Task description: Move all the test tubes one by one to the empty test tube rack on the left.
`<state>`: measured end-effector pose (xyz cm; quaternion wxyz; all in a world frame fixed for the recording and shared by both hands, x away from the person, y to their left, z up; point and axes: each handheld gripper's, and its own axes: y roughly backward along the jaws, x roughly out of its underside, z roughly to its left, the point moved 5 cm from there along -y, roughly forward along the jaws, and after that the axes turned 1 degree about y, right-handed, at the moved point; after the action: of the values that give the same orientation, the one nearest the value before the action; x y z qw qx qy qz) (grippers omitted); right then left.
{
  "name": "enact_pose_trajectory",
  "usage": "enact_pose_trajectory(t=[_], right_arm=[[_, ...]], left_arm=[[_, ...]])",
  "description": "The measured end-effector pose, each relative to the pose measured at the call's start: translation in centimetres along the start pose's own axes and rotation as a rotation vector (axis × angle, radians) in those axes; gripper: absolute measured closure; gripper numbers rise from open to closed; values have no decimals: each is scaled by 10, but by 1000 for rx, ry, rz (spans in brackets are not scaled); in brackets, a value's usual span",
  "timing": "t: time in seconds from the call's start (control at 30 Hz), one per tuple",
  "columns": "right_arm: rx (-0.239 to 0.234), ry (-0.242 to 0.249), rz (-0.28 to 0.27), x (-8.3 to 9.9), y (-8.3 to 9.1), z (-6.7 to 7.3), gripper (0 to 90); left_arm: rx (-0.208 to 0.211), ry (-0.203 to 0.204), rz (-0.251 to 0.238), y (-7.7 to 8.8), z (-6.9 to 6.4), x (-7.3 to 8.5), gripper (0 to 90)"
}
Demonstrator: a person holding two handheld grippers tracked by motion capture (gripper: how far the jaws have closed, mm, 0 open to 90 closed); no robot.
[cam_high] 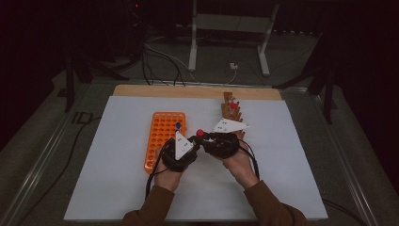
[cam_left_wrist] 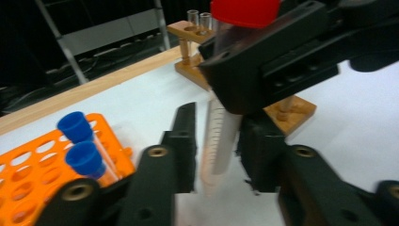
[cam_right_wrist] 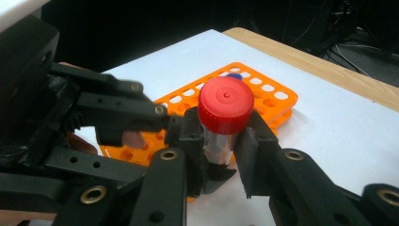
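Two blue-capped tubes stand in the orange rack near the desk's far edge. Above mid-desk, the right gripper pinches the red-capped tube under its cap; the left gripper pinches its lower end.

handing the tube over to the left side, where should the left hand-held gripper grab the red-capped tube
On the bare lower barrel of the red-capped tube, from below the right hand-held gripper, which clamps it just under the cap. The tube stands nearly upright, so level jaws from the side fit its round wall.
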<state>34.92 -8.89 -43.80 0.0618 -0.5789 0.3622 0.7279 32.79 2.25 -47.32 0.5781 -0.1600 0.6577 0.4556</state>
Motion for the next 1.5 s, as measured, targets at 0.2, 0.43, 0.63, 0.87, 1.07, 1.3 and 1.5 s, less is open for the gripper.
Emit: enact_pose_trajectory(t=[0.2,0.43,0.63,0.87,1.07,1.3,1.5], right_arm=[[-4,6,-5,-1,3,0,630],[-7,-14,-38,-2,13,-8,354],[92,-11,-15,7,17,-19,194],[152,-48,-20,20,24,-34,81],[170,-60,-33,26,33,-41,16],[169,-67,-44,29,39,-44,16],[167,-67,-45,32,40,-45,16]], left_arm=[[6,26,13,-1,3,2,745],[1,60,5,3,13,4,747],[-3,86,-10,7,21,6,747],[-17,97,-14,12,32,11,747],[-35,102,-17,16,43,15,746],[-51,104,-6,14,51,23,746],[-50,114,4,10,53,29,744]])
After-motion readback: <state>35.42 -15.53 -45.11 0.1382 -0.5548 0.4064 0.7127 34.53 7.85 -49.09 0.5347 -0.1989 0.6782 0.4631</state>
